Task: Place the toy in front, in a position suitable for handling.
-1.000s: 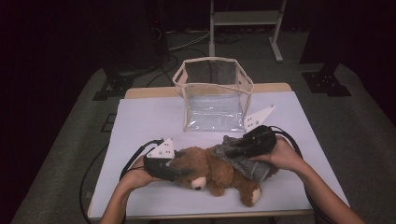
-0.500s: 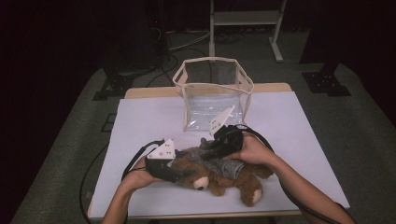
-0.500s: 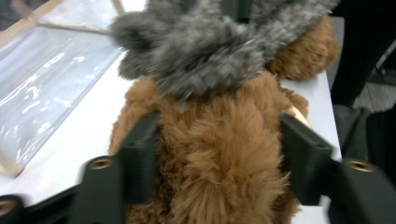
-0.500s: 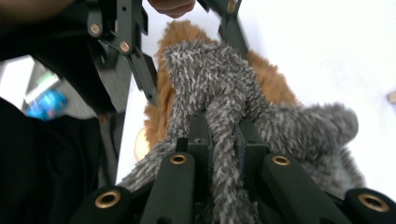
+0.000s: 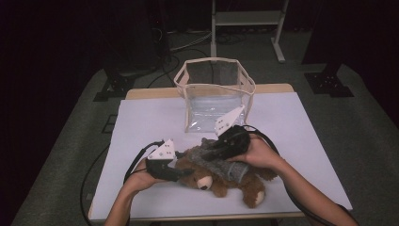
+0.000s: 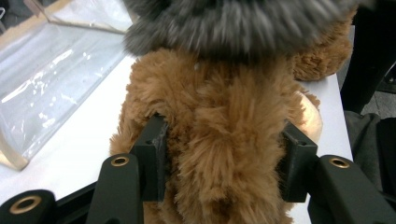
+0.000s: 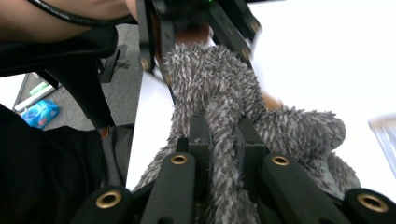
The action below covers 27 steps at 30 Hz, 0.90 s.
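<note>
the right gripper (image 5: 225, 146) jaws pinch the grey garment (image 7: 224, 93) (over the bear); the left gripper (image 5: 181, 173) jaws clasp the teddy bear (image 6: 219, 140), which lies lengthwise between both hands.

The left tool (image 6: 219, 172) has its two black jaws set on either side of the brown teddy bear (image 6: 219, 140), with the pads pressed into the fur; the jaws have just been closing on it. A fuzzy grey garment (image 6: 233, 23) covers the bear's far part, at the top of the view. The bear lies on the white worktop (image 6: 79, 140). To the left stands a clear plastic bag (image 6: 51, 70) with beige trim, just beside the bear.
</note>
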Tool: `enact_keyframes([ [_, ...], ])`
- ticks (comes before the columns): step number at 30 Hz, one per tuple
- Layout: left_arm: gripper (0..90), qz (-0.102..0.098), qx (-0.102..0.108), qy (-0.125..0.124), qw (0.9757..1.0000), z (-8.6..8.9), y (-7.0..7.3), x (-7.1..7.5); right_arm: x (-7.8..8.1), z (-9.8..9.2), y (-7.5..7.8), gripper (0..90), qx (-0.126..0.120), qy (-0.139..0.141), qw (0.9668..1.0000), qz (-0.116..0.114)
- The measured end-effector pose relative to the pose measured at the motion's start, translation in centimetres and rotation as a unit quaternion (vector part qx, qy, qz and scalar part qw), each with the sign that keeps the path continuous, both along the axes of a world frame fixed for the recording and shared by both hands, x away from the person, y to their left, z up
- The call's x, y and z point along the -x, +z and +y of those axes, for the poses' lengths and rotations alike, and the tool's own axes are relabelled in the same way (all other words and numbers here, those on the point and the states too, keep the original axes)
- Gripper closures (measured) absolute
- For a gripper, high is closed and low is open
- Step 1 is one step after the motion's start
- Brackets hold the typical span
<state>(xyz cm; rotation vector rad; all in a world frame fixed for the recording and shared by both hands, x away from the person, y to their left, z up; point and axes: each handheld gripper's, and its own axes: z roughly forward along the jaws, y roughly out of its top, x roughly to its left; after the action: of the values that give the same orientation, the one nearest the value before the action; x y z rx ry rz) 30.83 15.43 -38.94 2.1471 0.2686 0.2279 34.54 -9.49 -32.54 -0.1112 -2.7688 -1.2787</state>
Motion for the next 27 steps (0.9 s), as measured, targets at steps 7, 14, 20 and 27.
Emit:
enact_keyframes([
  [7, 46.7, -0.001, 0.012, -0.004, 0.9999, 0.3, -0.5, 0.2, -0.4, 2.9, -1.2, 79.7, 0.014, 0.011, 0.9998, 0.002],
  [14, 46.5, -0.003, 0.009, -0.003, 0.9999, 0.3, -0.3, 0.4, -0.8, -0.6, -1.3, 79.6, 0.050, -0.022, 0.9984, -0.010],
  [20, 46.6, -0.004, 0.008, -0.006, 0.9999, 0.0, -0.1, 0.0, -0.8, -2.0, -1.1, 79.5, 0.031, -0.033, 0.9990, 0.002],
  [27, 46.3, -0.007, 0.010, -0.009, 0.9999, -0.2, 0.0, 0.0, -0.3, 2.0, -0.1, 79.6, 0.010, -0.001, 0.9999, -0.008],
])
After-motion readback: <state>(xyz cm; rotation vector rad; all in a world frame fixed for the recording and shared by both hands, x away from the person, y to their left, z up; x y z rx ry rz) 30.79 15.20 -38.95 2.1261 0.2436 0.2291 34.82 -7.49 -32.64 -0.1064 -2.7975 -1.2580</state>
